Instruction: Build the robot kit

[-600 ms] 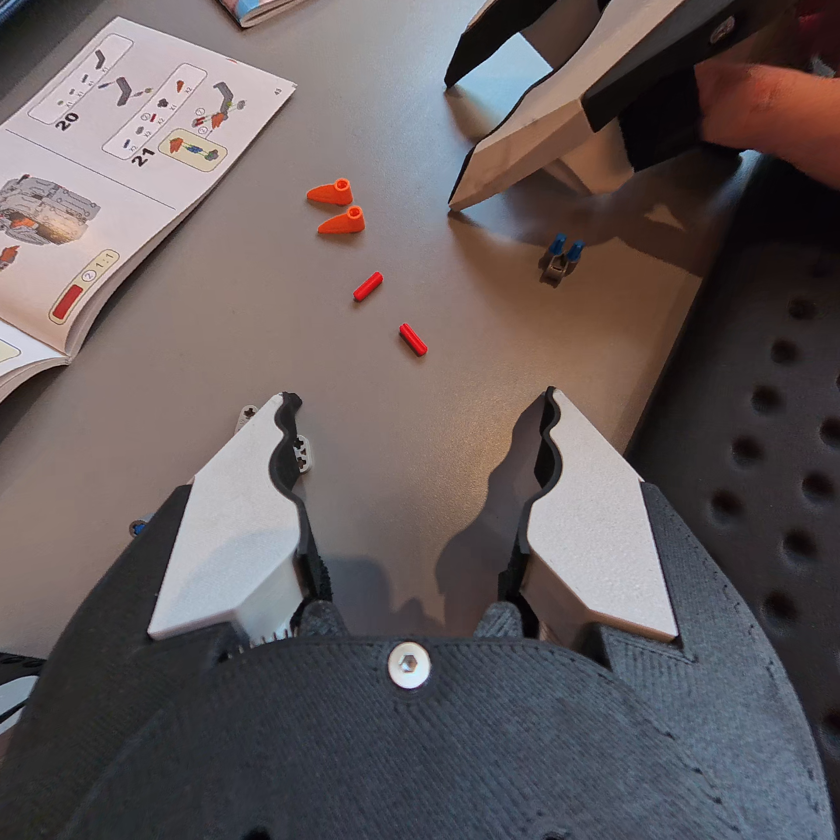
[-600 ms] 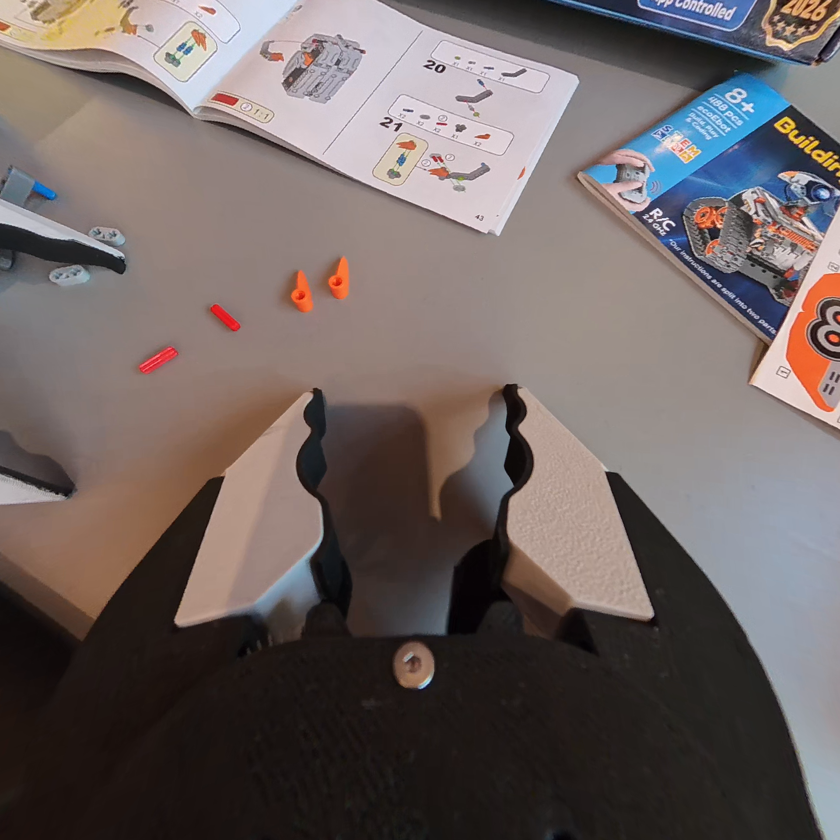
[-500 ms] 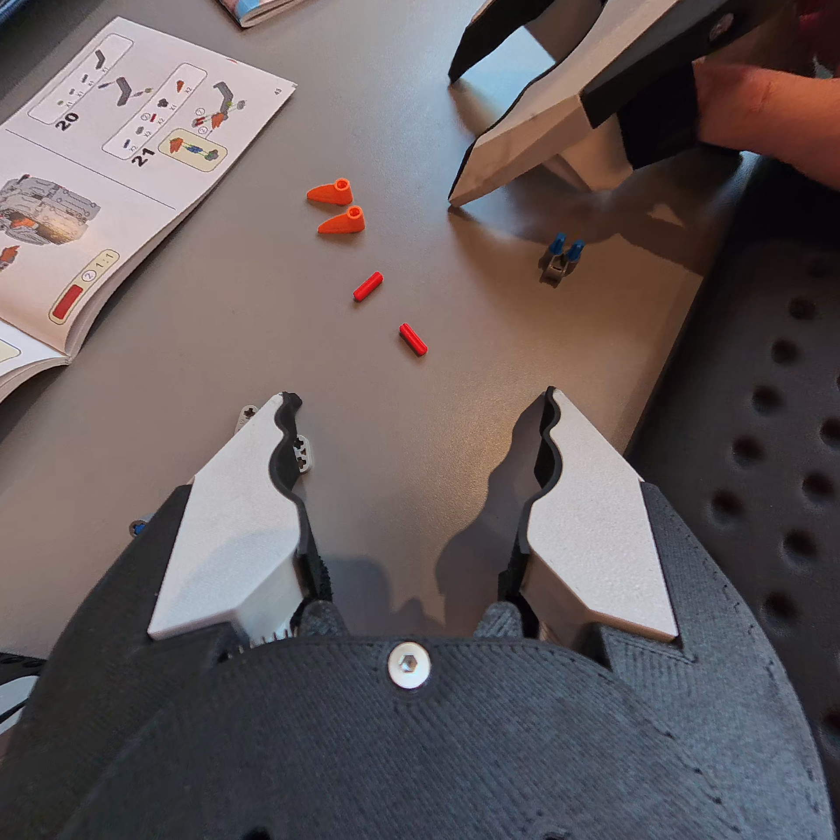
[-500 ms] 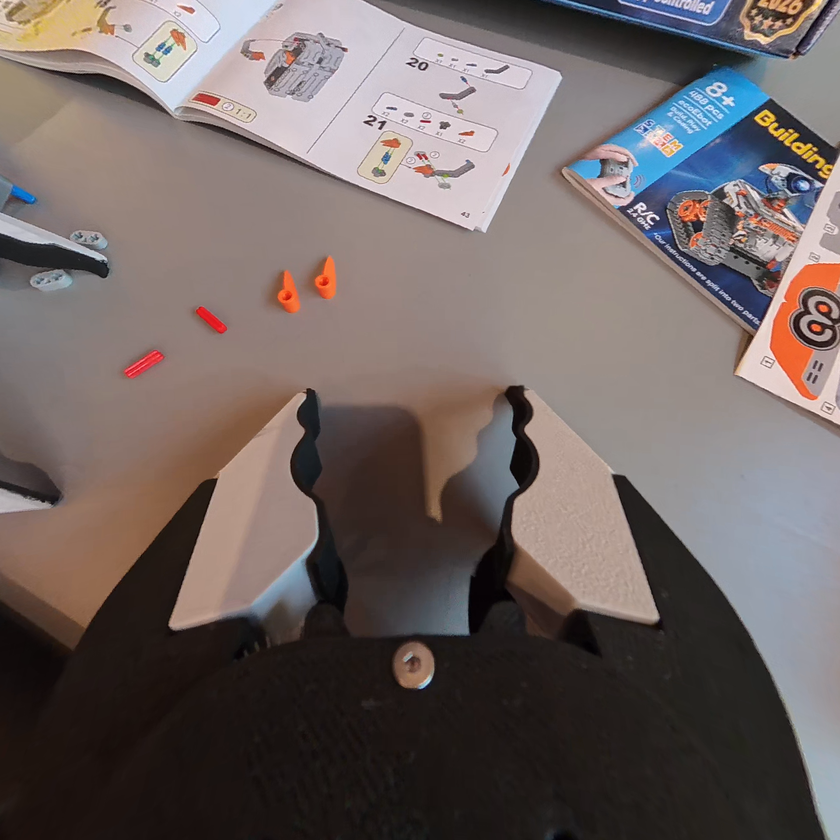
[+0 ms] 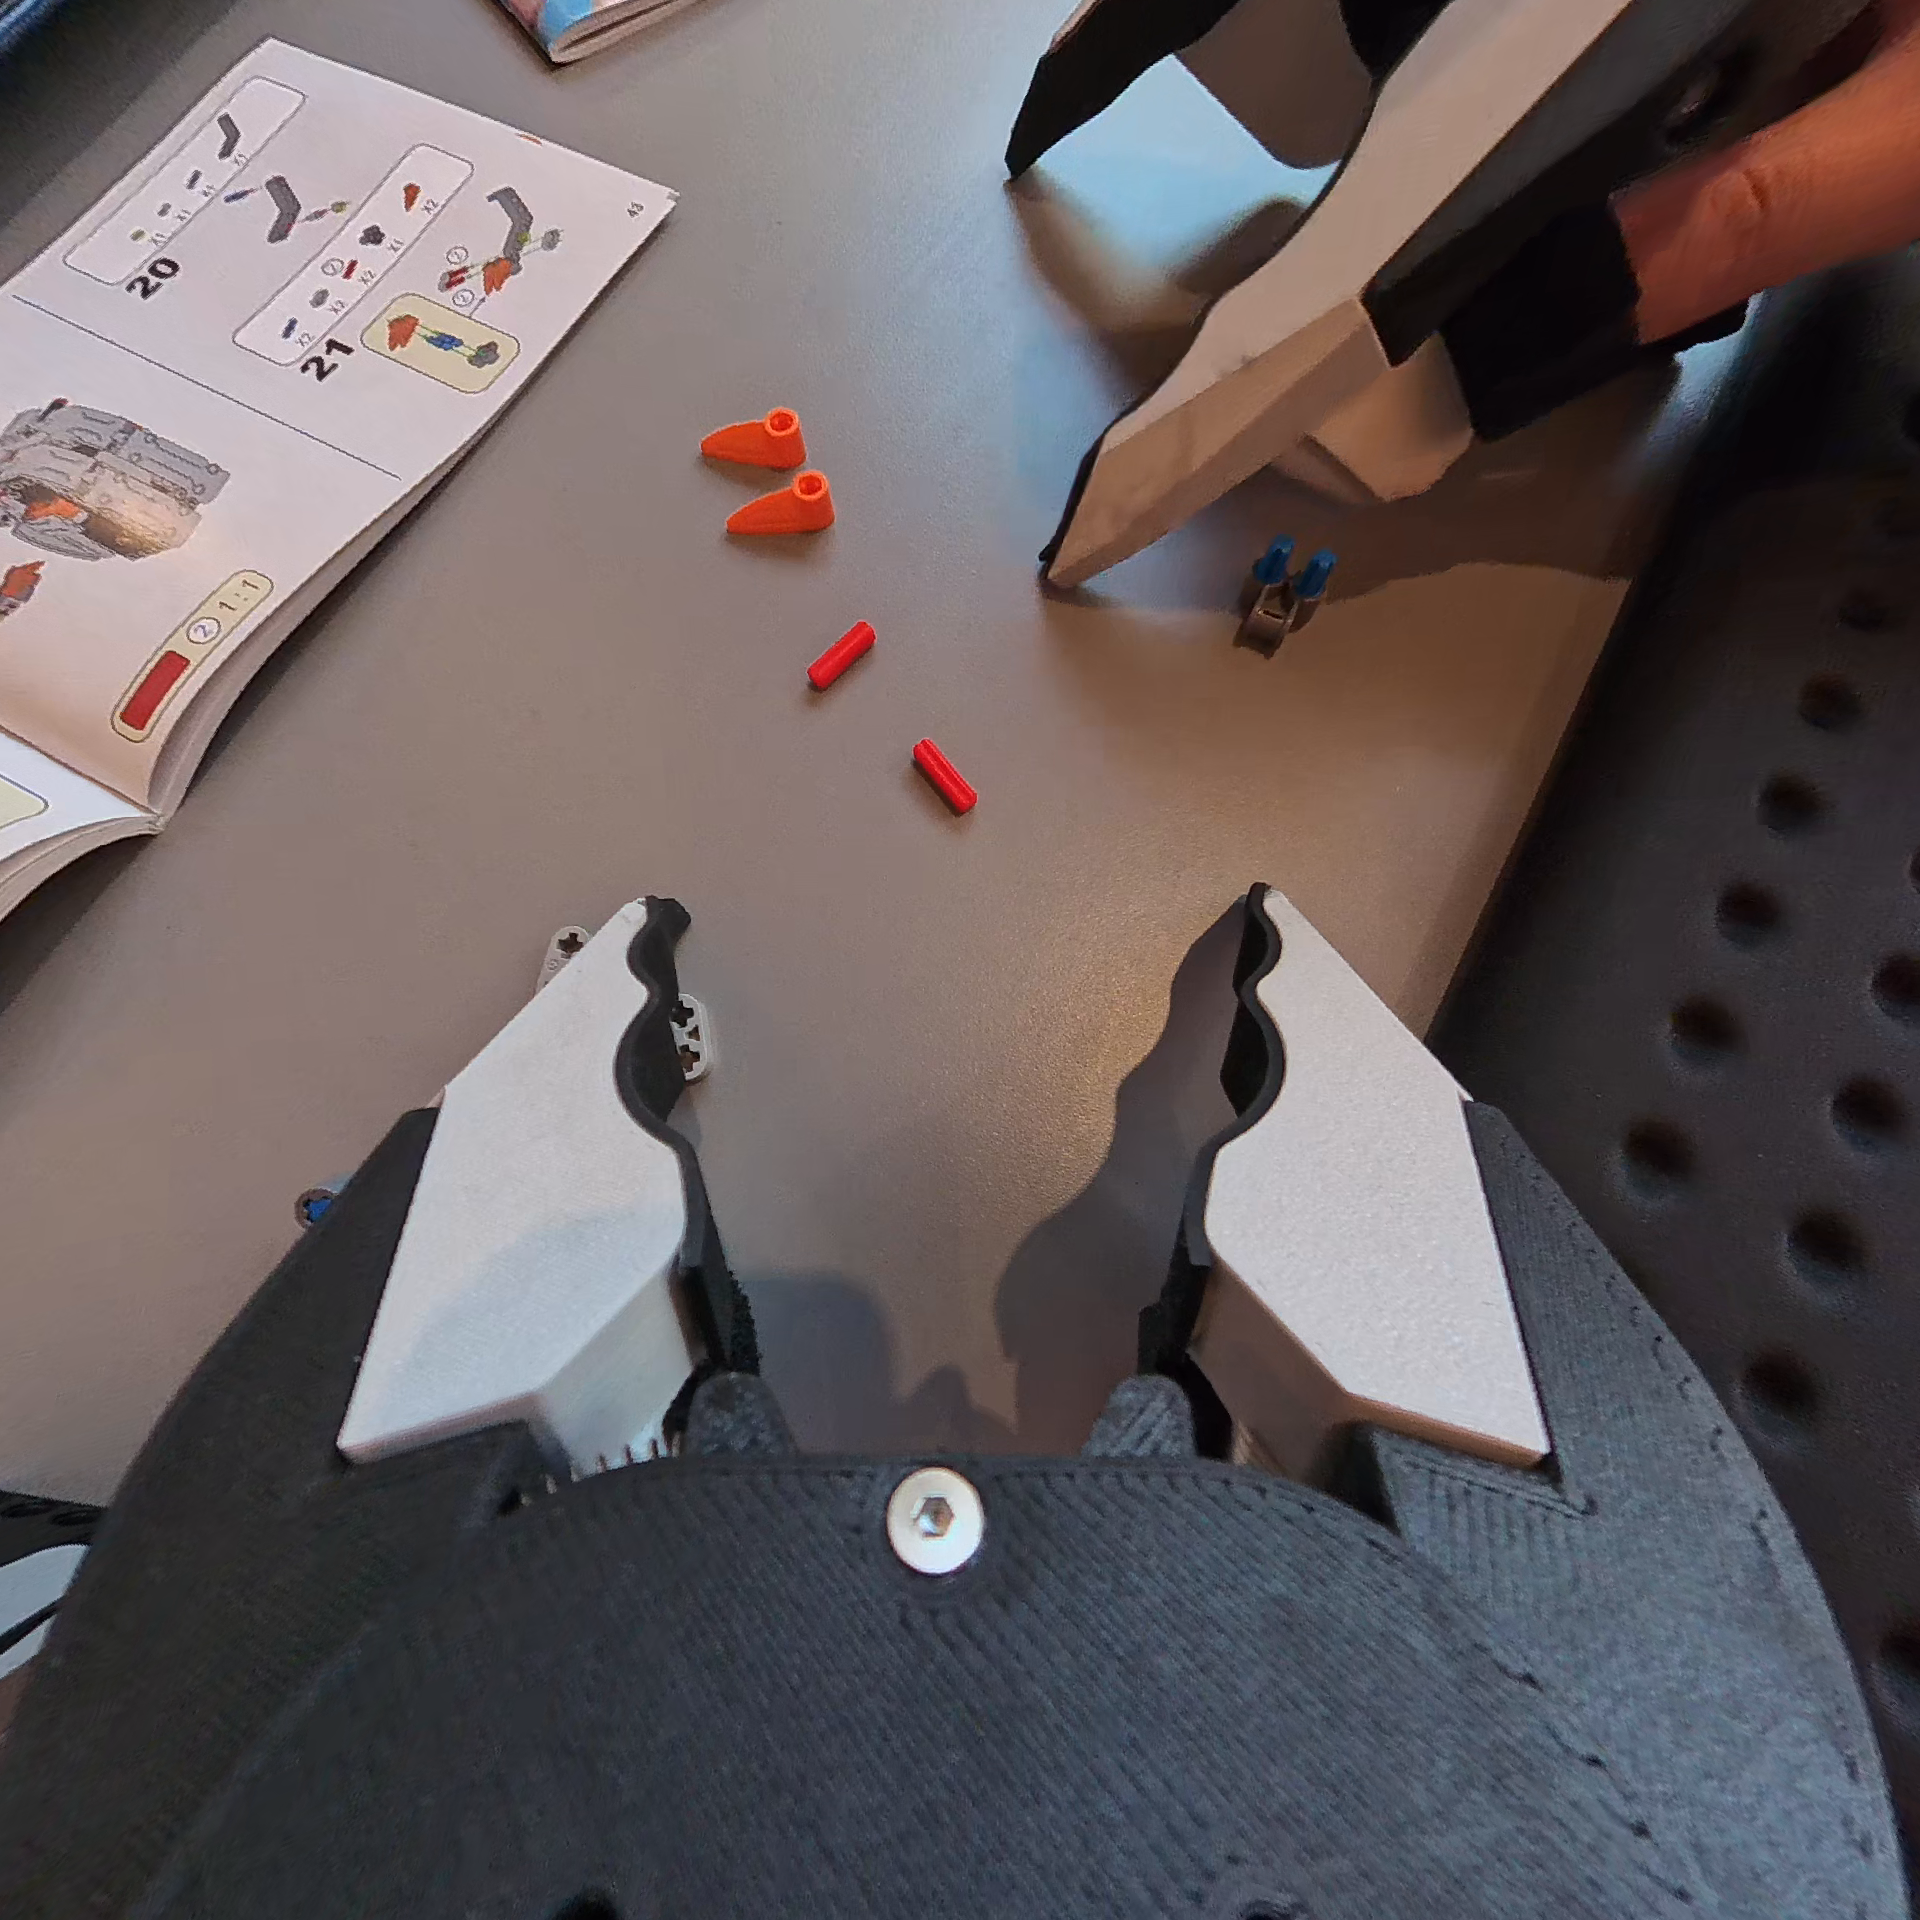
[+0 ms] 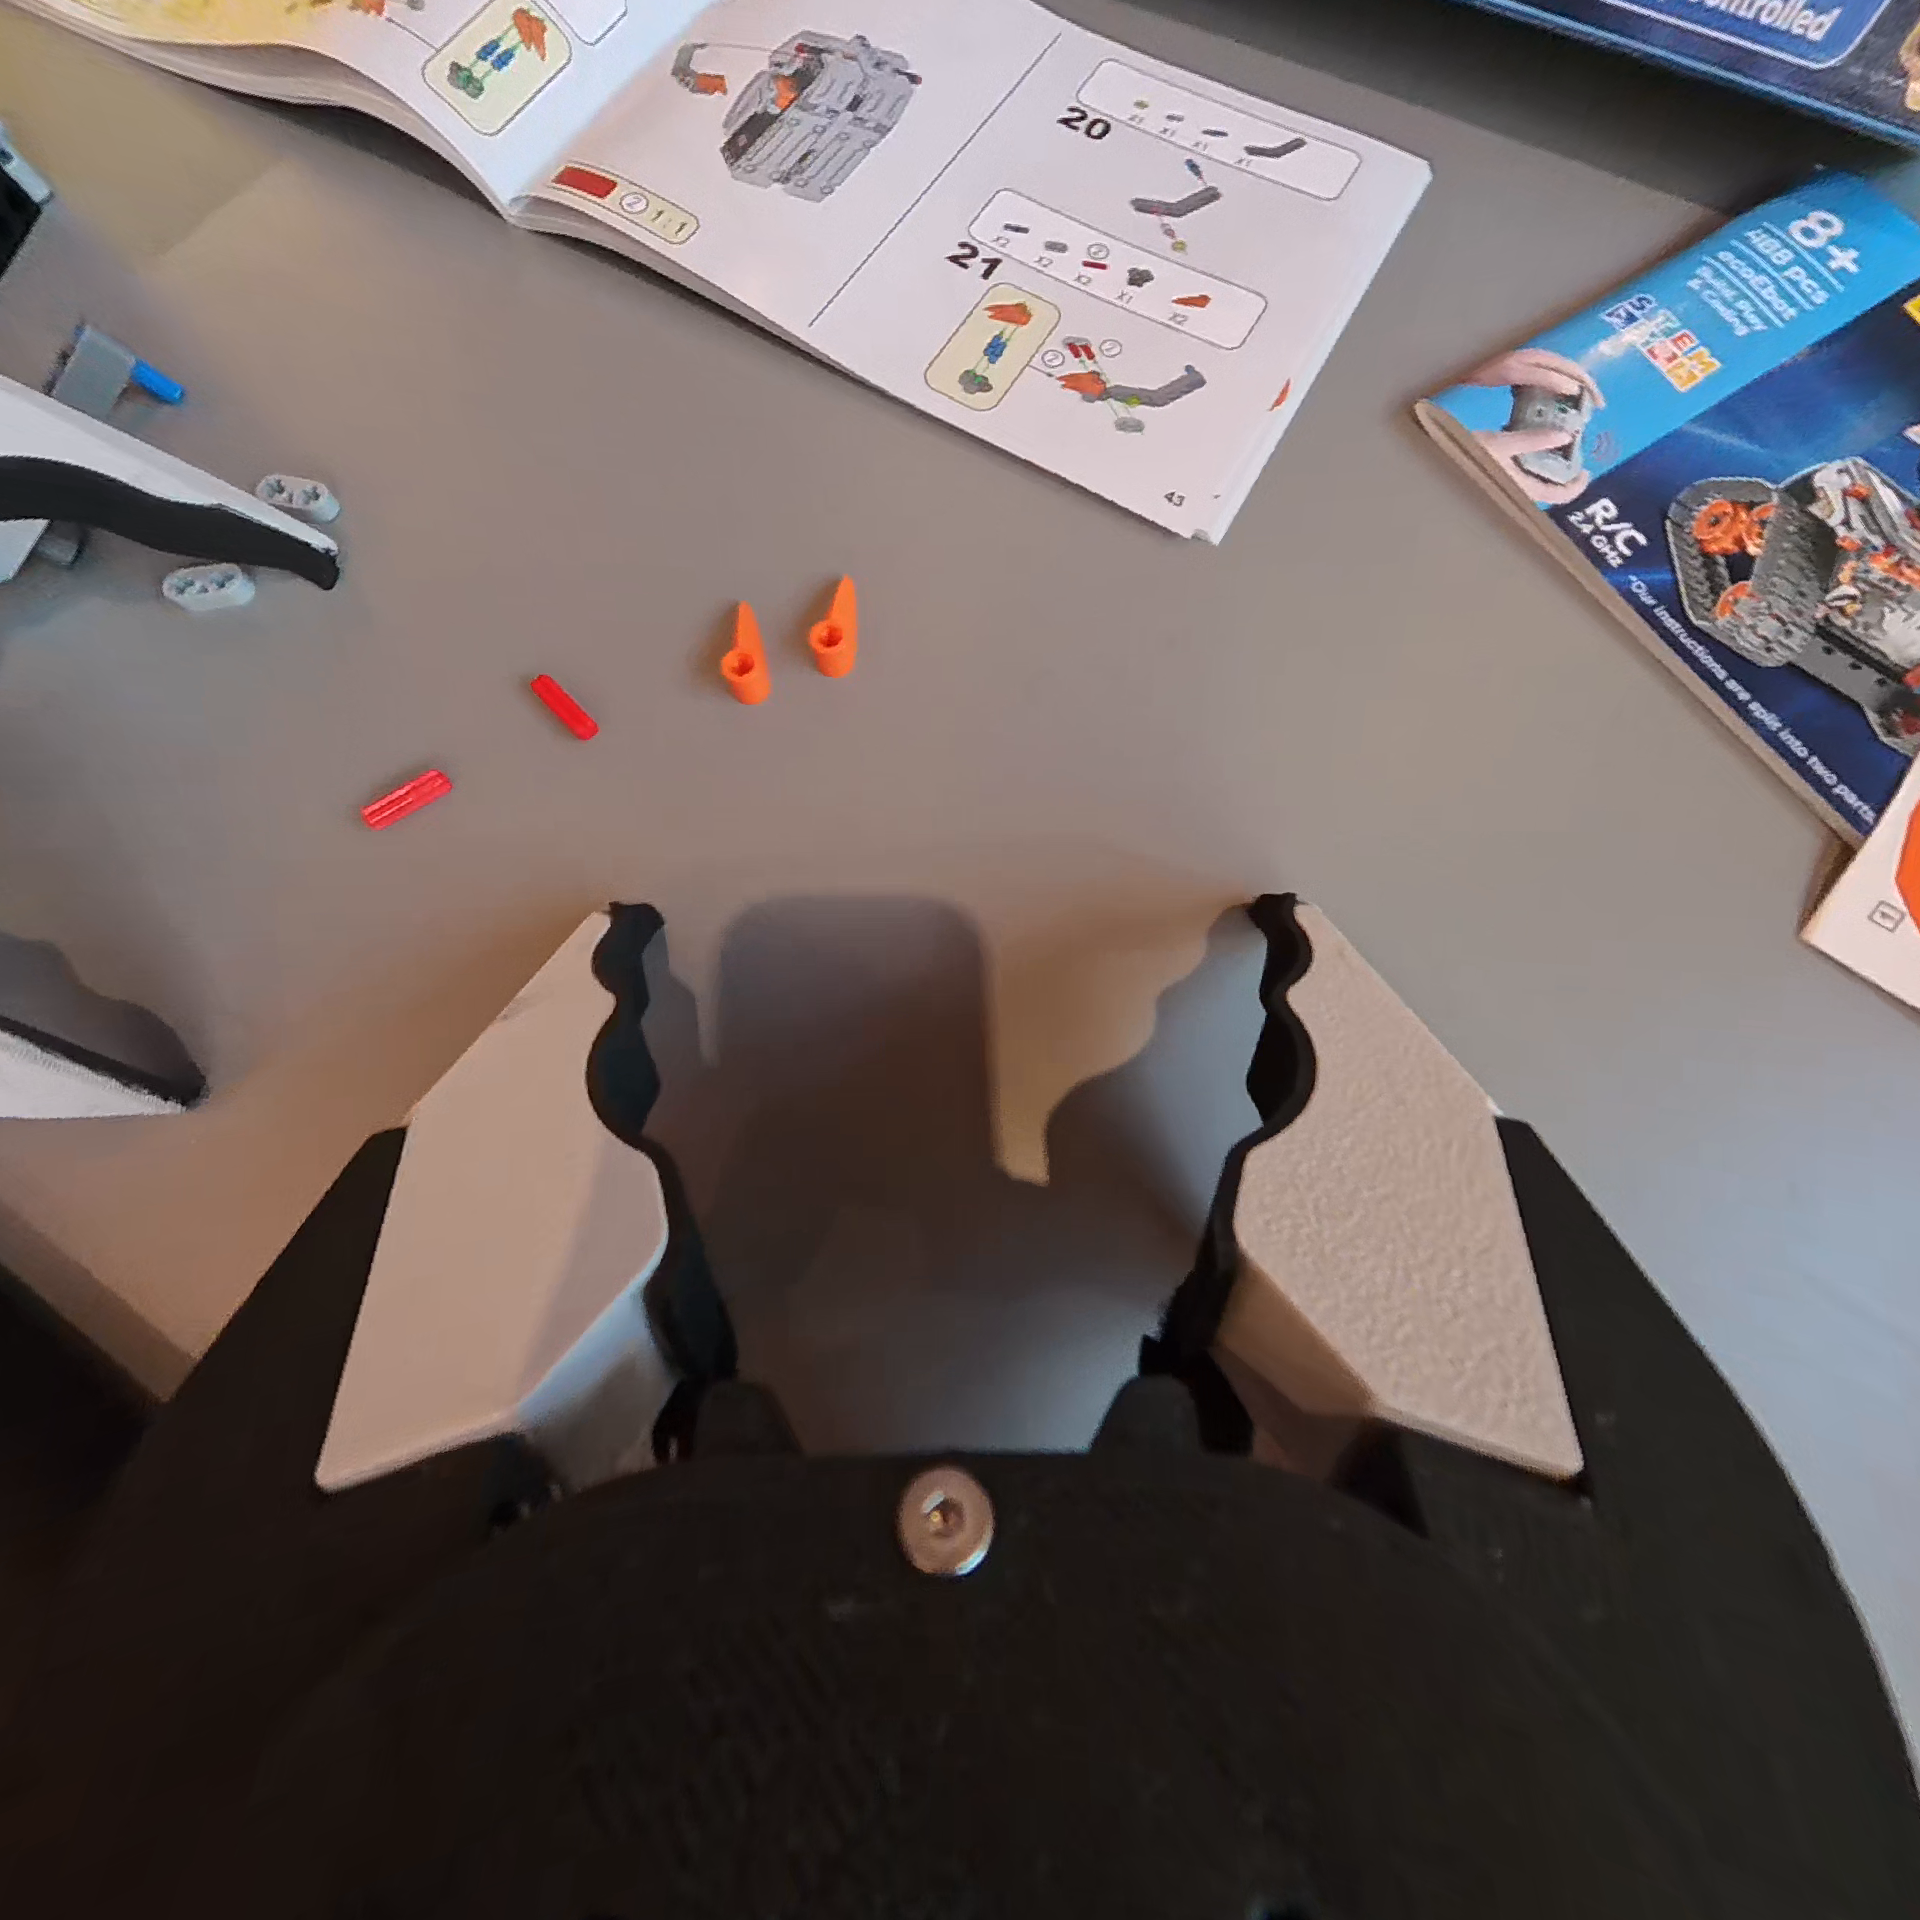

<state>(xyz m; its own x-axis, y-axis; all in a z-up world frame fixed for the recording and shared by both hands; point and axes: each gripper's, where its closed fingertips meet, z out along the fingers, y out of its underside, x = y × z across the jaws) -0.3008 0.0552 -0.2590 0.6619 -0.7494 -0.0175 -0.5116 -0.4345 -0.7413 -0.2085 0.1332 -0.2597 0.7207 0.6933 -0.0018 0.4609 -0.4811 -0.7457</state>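
Right wrist view: both tools (image 6: 951, 909) (image 5: 961, 899) gape empty; two orange cones (image 6: 744, 657), two red pins (image 6: 405, 798).

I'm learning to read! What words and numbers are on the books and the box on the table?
I won't repeat any writing; here is what bears it.
Open instruction booklet: printed numbers beside part drawings.
Blue booklet: cover lettering around a tracked toy robot.
Dark blue box: lettering, cut off by the picture's edge.
White-and-orange sheet: mostly out of view.
Orange cones, red pins: no writing.
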